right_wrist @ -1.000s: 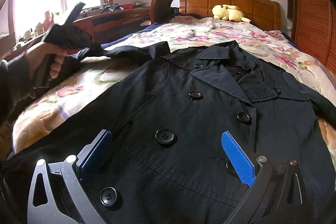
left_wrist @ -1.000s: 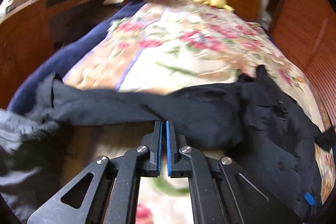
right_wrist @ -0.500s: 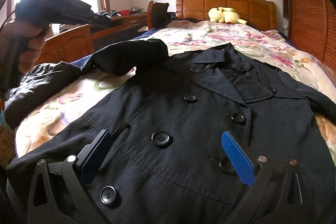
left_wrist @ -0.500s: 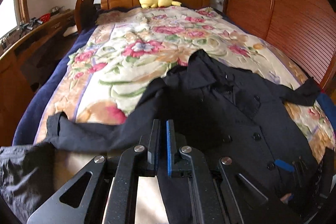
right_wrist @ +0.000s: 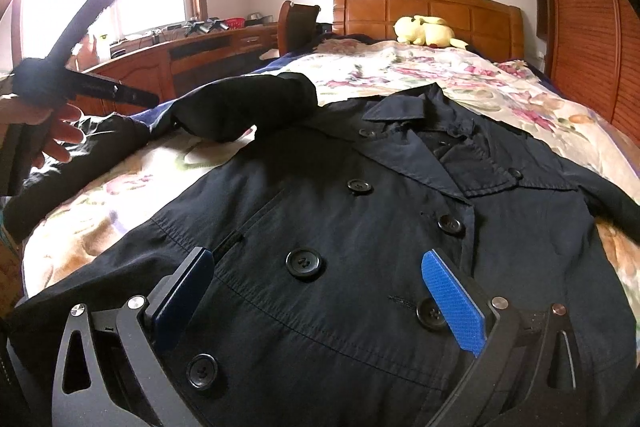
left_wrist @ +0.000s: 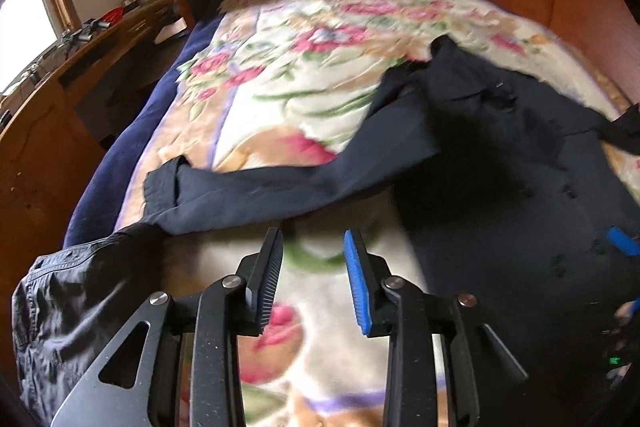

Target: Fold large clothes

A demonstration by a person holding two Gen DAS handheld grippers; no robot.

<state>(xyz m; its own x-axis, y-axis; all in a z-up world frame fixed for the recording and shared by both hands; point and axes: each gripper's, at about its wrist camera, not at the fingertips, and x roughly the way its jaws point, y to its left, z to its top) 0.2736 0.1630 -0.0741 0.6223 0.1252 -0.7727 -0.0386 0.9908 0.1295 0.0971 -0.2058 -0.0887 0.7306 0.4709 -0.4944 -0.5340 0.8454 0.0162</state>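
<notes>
Sleeve let go, coat flat on the bed

Left wrist view: my left gripper [left_wrist: 313,279] is opening with nothing between its pads; the long black coat sleeve [left_wrist: 256,187] it pinched a second ago lies just beyond, running left to right across the floral bedspread [left_wrist: 304,67], nearer this hand. Right wrist view: my right gripper [right_wrist: 320,303] stands wide, unmoved, over the black double-breasted buttoned coat [right_wrist: 360,227], holding nothing; the sleeve [right_wrist: 240,107] now rests at far left.

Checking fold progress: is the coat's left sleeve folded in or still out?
Out. The sleeve stretches sideways from the coat across the floral blanket, not laid over the body.
</notes>
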